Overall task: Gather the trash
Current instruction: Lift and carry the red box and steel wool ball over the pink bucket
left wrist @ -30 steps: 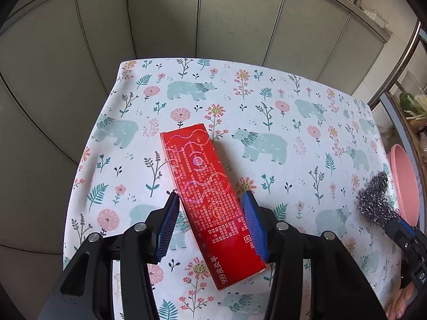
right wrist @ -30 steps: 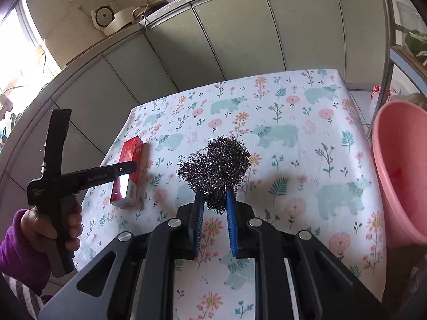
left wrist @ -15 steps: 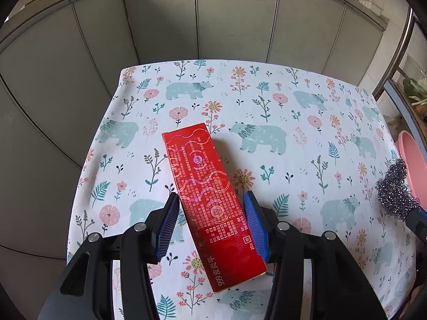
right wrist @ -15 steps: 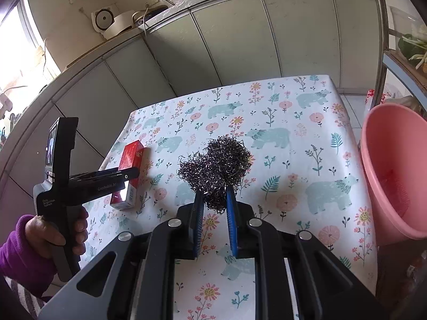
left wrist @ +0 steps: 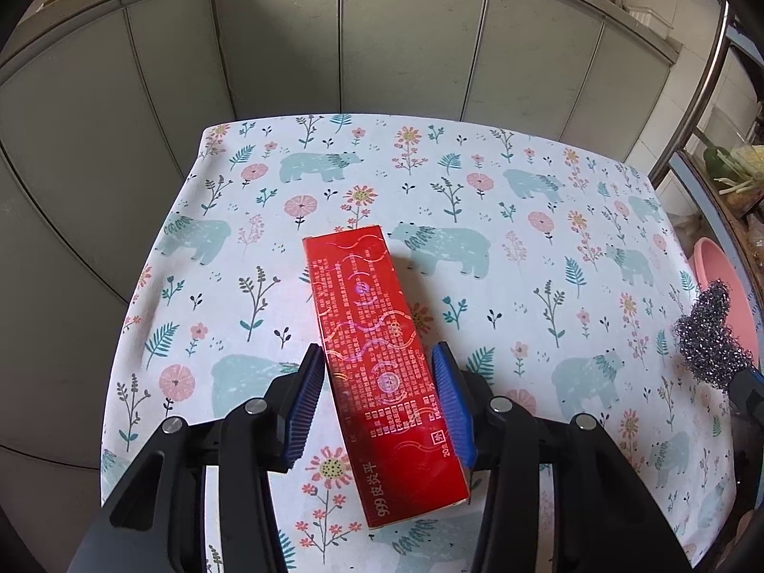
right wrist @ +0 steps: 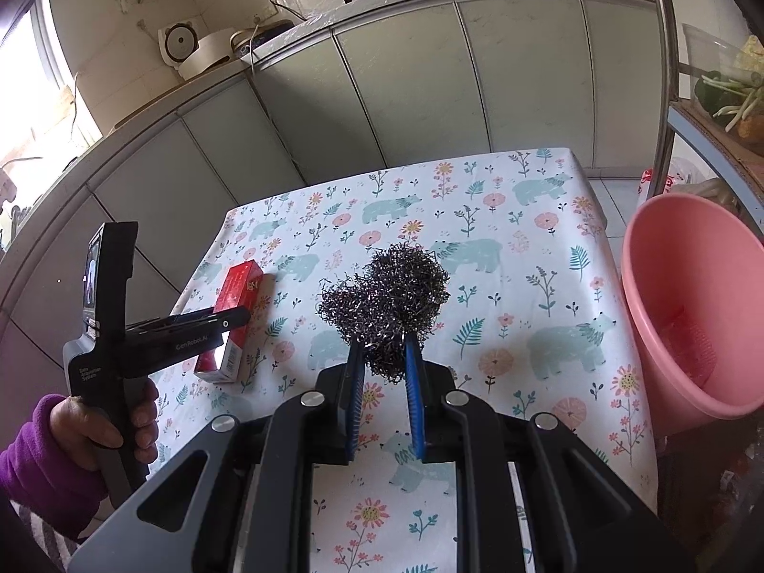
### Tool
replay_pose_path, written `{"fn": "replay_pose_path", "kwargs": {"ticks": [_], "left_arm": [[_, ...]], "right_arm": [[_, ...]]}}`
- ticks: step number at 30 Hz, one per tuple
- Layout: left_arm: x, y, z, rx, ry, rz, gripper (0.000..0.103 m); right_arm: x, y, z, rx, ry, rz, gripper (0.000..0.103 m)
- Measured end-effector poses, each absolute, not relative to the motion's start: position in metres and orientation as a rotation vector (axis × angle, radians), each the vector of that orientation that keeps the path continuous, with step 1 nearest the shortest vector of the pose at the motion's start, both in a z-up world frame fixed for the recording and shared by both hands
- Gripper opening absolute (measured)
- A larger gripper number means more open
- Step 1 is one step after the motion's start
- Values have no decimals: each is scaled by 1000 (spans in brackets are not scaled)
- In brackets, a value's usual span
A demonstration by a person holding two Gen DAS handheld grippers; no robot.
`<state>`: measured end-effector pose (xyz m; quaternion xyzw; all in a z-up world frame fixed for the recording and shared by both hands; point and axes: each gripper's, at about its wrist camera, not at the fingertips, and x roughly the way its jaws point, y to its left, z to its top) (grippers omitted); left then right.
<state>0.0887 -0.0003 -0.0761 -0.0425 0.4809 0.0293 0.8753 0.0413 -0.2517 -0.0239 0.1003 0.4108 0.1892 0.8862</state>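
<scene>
A long red box (left wrist: 377, 363) lies on the bear-print tablecloth (left wrist: 477, 219). My left gripper (left wrist: 379, 372) straddles its near half with both blue pads at its sides; its jaws look closed on the box. The box also shows in the right wrist view (right wrist: 234, 315), partly behind the left gripper. My right gripper (right wrist: 384, 348) is shut on a ball of steel wool (right wrist: 387, 293) and holds it above the table. The steel wool also shows at the right edge of the left wrist view (left wrist: 711, 339).
A pink bucket (right wrist: 692, 305) stands beside the table's right edge, also in the left wrist view (left wrist: 716, 262). Grey cabinet doors (left wrist: 382, 47) run behind the table. A metal rack with vegetables (right wrist: 726, 95) stands at the right.
Both grippers have risen and pulled back a little. The right gripper has carried the steel wool toward the pink bucket. The left pads have closed in against the red box.
</scene>
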Motion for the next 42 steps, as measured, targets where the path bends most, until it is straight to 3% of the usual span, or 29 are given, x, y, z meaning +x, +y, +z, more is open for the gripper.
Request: {"fn": "replay_pose_path", "kwargs": {"ticks": [27, 42], "left_arm": [[69, -12, -42, -102, 881, -53, 42], [77, -114, 13, -59, 746, -374, 42]], "right_arm": [[40, -266, -21, 225, 823, 332, 17], [30, -365, 0, 333, 696, 102, 17]]}}
